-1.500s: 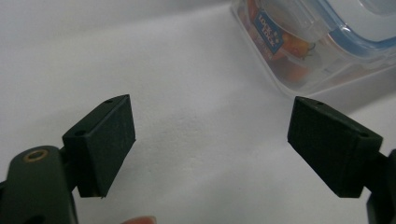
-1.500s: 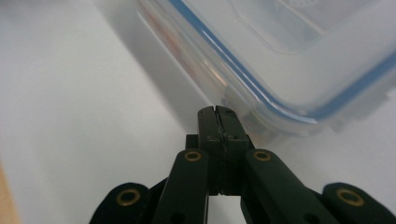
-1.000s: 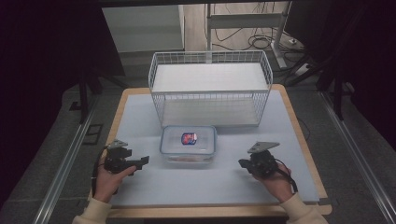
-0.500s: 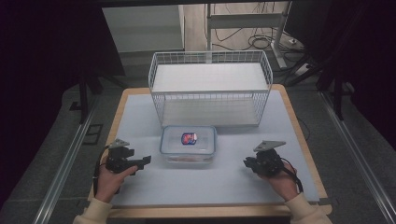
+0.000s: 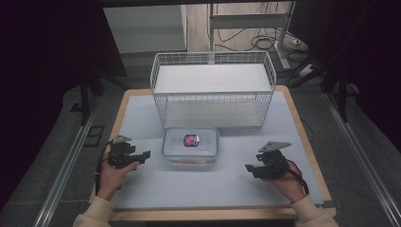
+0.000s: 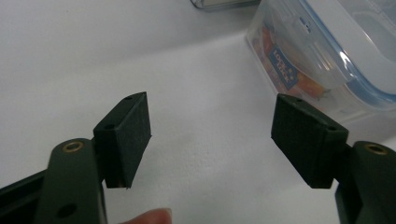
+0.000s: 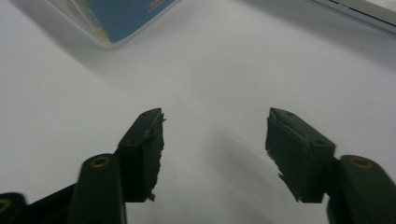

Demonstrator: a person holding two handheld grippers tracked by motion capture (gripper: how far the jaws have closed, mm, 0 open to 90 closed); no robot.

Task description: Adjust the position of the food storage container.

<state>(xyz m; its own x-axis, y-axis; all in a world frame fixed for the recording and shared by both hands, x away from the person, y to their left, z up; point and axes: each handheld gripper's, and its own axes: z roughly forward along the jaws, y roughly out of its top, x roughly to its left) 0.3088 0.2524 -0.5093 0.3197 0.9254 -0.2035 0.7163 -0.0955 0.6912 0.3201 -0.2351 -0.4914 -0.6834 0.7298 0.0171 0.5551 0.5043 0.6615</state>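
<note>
A clear lidded food box (image 5: 191,145) with a blue-rimmed lid and a red packet inside sits at the middle of the table; its near wall (image 6: 299,70) fills the top right of the left gripper view. My left gripper (image 5: 144,155) hovers just left of the box, open and empty, with wide-set jaws and black pads (image 6: 128,135). My right gripper (image 5: 249,168) is low over the table to the right of the box, also open and empty, its pads (image 7: 299,154) frayed at the edges. A corner of the box (image 7: 112,18) shows at the top left there.
A white wire basket (image 5: 213,90) stands behind the box at the back of the pale blue table top (image 5: 208,184). The wooden table edge (image 5: 302,123) runs along the right side. Dark floor, rails and cables surround the table.
My right gripper has drifted a little down and to the right, toward the table's near edge. The left gripper has barely shifted. The box has stayed put.
</note>
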